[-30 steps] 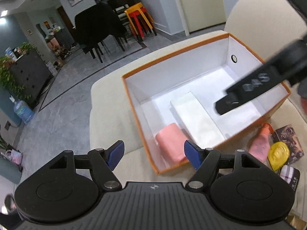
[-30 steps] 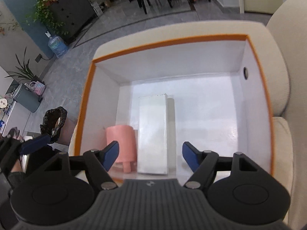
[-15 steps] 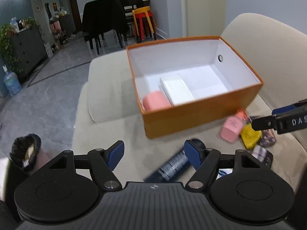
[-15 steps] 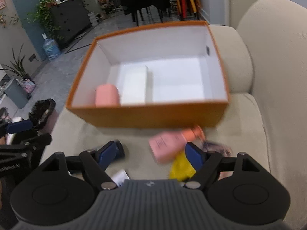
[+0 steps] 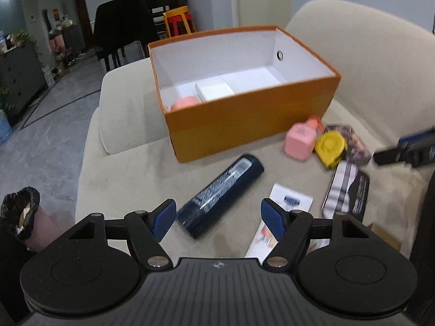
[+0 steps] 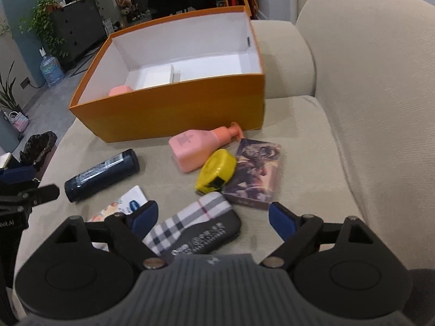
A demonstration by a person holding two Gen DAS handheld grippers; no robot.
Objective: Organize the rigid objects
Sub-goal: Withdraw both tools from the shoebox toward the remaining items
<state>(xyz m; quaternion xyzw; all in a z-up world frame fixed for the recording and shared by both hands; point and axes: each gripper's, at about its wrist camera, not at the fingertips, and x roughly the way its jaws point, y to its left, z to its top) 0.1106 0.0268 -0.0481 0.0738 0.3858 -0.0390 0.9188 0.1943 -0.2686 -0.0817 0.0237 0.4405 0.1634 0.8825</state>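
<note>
An orange box (image 5: 244, 125) (image 6: 174, 114) with a white inside stands on the sofa seat and holds a white box (image 5: 214, 90) and a pink cup (image 5: 185, 102). In front of it lie a dark blue bottle (image 5: 220, 195) (image 6: 102, 175), a pink pump bottle (image 6: 198, 146), a yellow tape measure (image 6: 217, 171), a picture-printed box (image 6: 255, 174), a plaid and black case (image 6: 195, 222) and a white packet (image 5: 280, 217). My left gripper (image 5: 217, 217) is open and empty just short of the blue bottle. My right gripper (image 6: 210, 217) is open and empty above the plaid case.
The sofa back (image 6: 375, 81) rises on the right and an armrest (image 5: 122, 114) lies behind the box. A bin with a black bag (image 5: 19, 214) stands on the floor at the left. Chairs and a dresser stand far back.
Both grippers have pulled back from over the box interior to low over the sofa seat. The loose objects in front of the box have come into view. Both stay open.
</note>
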